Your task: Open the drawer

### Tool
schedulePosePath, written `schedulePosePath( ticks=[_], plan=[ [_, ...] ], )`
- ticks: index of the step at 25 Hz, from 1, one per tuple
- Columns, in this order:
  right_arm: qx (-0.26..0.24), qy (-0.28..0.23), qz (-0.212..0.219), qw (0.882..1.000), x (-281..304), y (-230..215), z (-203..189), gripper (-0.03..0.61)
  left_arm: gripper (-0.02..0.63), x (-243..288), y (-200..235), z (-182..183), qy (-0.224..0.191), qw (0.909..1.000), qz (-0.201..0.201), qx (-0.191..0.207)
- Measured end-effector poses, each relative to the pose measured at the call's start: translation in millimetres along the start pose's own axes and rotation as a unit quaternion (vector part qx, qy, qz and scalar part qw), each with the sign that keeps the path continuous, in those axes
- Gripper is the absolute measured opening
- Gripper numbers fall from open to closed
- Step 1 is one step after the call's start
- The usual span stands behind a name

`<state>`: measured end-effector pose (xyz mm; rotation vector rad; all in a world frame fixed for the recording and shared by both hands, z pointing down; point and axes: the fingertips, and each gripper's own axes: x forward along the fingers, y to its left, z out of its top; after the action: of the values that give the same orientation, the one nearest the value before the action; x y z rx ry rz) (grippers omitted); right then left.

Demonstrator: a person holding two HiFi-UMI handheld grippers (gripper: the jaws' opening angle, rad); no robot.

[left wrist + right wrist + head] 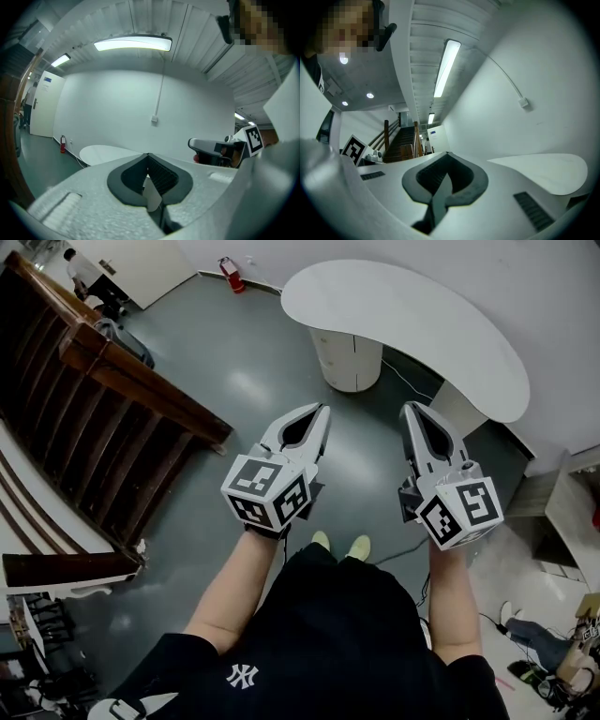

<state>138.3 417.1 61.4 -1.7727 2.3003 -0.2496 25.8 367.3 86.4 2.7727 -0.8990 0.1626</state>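
Stairs: a dark brown wooden staircase rail point(122, 399) fills the left side, above the glossy grey floor point(244, 381).
Extinguisher: a red fire extinguisher point(232, 276) stands by the far wall, left of the surface.
Left tongs: the left tongs point(322, 412) point(148, 155) are held roughly level over the floor. Their white jaws are closed tip to tip, the dark ribbed pads meet, and nothing lies between them. A black-and-white marker cube point(269, 493) sits at their rear end.
Surface: a white kidney-shaped tabletop point(412, 324) lies beyond both tongs, resting on a white round pedestal point(347, 357).
Drawer: I cannot tell for certain where the drawer is. The pedestal shows a thin seam across its front, well apart from both tongs.
Right tongs: the right tongs point(411, 411) point(447, 153) are beside the left ones and point toward the surface. Their jaws are drawn together at the tips and are empty.
Far right: a grey-brown boxy furniture piece point(558, 512) stands on the floor near the surface's right end.
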Motion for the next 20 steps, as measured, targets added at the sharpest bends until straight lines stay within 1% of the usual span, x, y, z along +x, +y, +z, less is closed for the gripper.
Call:
schedulePosePath(
  ticks=[4,7,11,15,20],
  plan=[
    [0.011,0.004,0.000,1.000,4,-13,-6,0.015,0.008,9,-1,-8,0.007,1.0000,0.004,0.000],
    [0.008,0.010,0.006,1.000,11,-15,-10,0.015,0.008,17,4,-12,0.012,0.9999,0.009,-0.002],
    [0.008,0.009,0.030,0.999,32,-18,-14,0.015,0.009,34,19,-17,0.015,0.9998,0.015,-0.002],
    [0.008,0.023,0.039,0.999,65,-20,-27,0.015,0.008,53,49,-27,0.023,0.9995,0.019,-0.009],
    [0.001,0.045,0.041,0.998,133,-32,-43,0.015,0.008,95,107,-32,0.026,0.9994,0.019,-0.014]
  ],
)
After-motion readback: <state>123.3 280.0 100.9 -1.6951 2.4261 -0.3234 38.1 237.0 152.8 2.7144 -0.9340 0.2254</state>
